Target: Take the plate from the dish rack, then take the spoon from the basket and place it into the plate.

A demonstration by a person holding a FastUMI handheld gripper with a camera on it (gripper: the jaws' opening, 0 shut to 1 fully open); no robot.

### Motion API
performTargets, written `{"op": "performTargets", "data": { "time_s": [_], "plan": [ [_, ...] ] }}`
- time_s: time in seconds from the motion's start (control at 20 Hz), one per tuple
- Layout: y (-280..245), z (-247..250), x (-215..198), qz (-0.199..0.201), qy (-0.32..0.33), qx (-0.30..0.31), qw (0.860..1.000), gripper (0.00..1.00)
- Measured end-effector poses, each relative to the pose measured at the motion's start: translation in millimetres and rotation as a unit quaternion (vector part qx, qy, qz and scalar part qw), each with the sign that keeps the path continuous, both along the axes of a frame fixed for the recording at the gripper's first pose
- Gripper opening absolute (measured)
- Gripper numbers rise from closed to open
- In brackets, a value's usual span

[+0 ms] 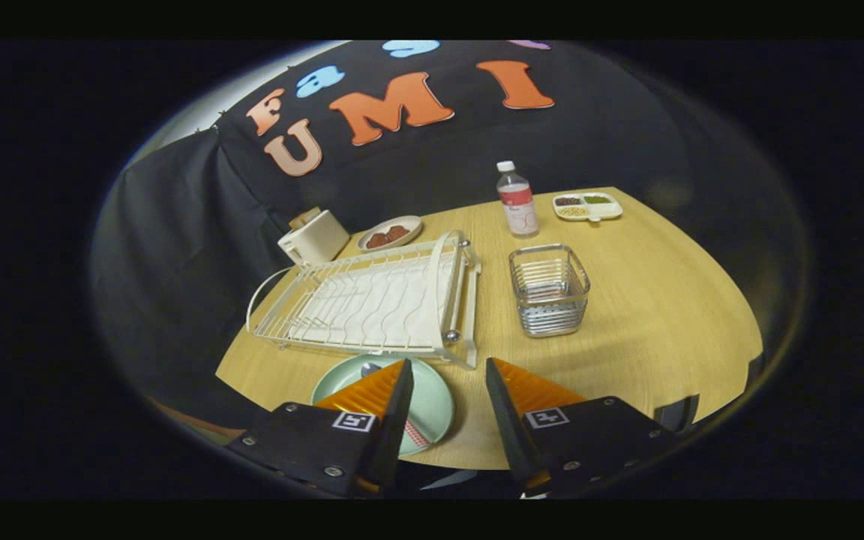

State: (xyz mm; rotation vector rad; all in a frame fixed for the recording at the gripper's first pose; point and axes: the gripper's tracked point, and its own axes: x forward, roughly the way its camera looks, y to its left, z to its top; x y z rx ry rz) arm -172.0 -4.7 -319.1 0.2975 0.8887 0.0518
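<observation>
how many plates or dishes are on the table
3. A green plate under the open tongs, a plate of food beside the toaster, and a divided tray beyond the bottle.

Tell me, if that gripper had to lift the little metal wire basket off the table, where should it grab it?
Probably by the top rim. The wire basket stands upright and open-topped on the table, apart from the dish rack and bottle. Coming down from above, one finger inside and one outside a straight side wall should pinch it well. The gripper is open now, holding nothing.
</observation>
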Motion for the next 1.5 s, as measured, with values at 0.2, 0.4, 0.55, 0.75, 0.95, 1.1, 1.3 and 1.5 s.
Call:
{"op": "performTargets", "data": {
  "time_s": [0.2,0.4,0.55,0.75,0.95,1.1,1.3,1.5],
  "plan": [
    [-21,51,27,-0.019,-0.062,-0.013,0.998,0.71],
    [-38,114,55,-0.028,-0.144,-0.037,0.988,0.85],
    [-51,159,73,-0.031,-0.211,-0.065,0.975,0.93],
    [-64,204,85,-0.043,-0.275,-0.099,0.955,0.97],
    [-73,239,93,-0.054,-0.331,-0.121,0.934,0.98],
    [-76,249,97,-0.058,-0.345,-0.131,0.928,0.98],
    [-79,259,96,-0.061,-0.356,-0.131,0.923,0.98],
    [-74,262,98,-0.056,-0.357,-0.127,0.924,0.98]
  ]
}}
